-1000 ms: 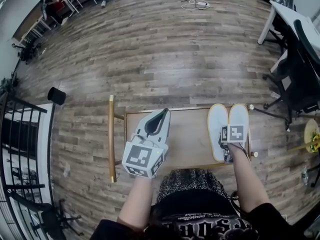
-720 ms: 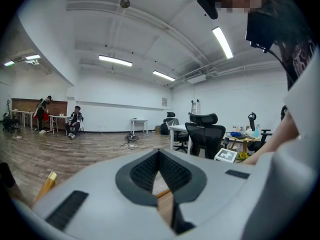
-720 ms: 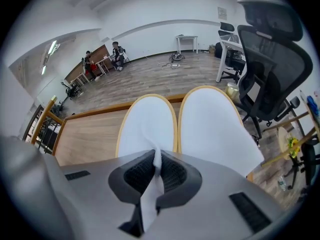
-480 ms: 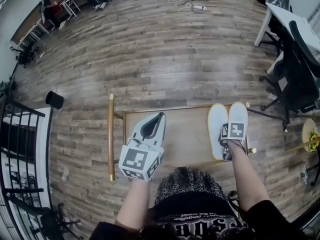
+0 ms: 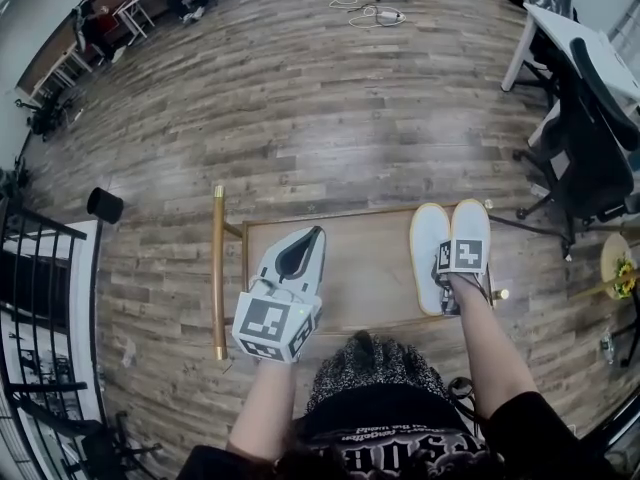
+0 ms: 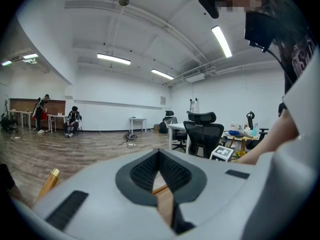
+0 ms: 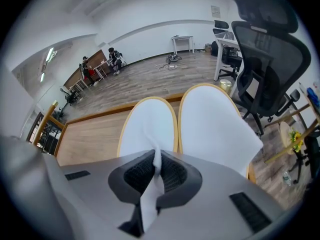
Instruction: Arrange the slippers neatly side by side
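White slippers (image 5: 430,250) side by side, table (image 5: 370,268) right end.

Desk (image 5: 370,280): on the floor, just in front of the person;
Slippers: left slipper (image 5: 428,248) and right slipper (image 5: 470,218) lie close side by side on the desk's right end;
Left hand-held gripper (image 5: 316,236): over the desk's left part, well apart from the slippers;
Right hand-held gripper (image 7: 156,170): at the left slipper's near end;
Chair (image 5: 590,138): right of the desk

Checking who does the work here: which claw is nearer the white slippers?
Right. The right claw is clamped on the fabric of one white slipper, beside the other slipper. The left claw is shut and empty, apart from them over the other end of the table.
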